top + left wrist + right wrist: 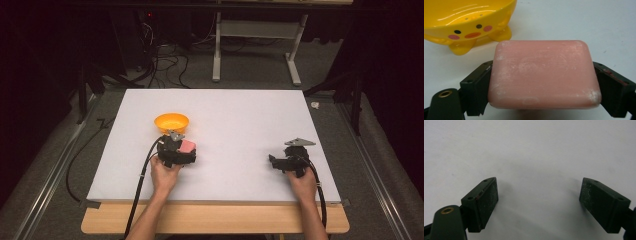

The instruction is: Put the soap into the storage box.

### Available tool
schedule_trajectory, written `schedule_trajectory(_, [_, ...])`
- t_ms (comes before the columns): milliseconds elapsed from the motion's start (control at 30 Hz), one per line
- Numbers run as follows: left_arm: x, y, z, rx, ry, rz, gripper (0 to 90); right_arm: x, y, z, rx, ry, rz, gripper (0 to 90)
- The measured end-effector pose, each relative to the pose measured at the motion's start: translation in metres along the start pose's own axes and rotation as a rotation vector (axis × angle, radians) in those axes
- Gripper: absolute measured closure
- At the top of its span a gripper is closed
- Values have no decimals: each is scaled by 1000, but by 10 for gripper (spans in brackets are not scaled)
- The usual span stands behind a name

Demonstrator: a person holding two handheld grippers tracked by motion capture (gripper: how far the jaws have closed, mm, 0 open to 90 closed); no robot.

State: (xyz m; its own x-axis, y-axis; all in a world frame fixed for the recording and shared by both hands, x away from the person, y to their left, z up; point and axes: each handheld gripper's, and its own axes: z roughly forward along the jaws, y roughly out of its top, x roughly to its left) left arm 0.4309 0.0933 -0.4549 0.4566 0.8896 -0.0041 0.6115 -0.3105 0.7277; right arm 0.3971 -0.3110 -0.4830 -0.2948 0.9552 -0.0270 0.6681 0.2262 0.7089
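Note:
A pink bar of soap (544, 75) sits between the black jaws of my left gripper (544, 85), which presses on both its short sides. In the high view the soap (187, 146) shows at the front of the left gripper (186, 152), just below a yellow duck-faced bowl (171, 121). That bowl (466, 22) stands close ahead and to the left in the left gripper view, with nothing visible inside it. My right gripper (273, 161) rests at the right side of the white board, jaws wide apart (539, 202) with only bare surface between them.
The white board (240, 120) lies on a wooden table (215, 222). Black cables (137, 185) trail from both grippers toward the front edge. A grey table frame (255, 45) and cables stand on the floor beyond the board.

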Motion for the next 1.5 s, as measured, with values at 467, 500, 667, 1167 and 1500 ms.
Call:
schedule_trajectory(467, [4, 4, -23, -30, -14, -27, 134, 0, 0, 0, 0, 0, -1, 160])
schedule_trajectory(500, [5, 4, -25, -35, -15, -31, 135, 0, 0, 0, 0, 0, -1, 160])
schedule_trajectory(667, [7, 6, -32, -45, -11, -36, 135, 0, 0, 0, 0, 1, -1, 160])
schedule_trajectory(1167, [16, 24, -52, -74, -8, -50, 135, 0, 0, 0, 0, 0, 0, 160])
schedule_trajectory(1500, [20, 35, -54, -78, -15, -59, 134, 0, 0, 0, 0, 0, -1, 160])
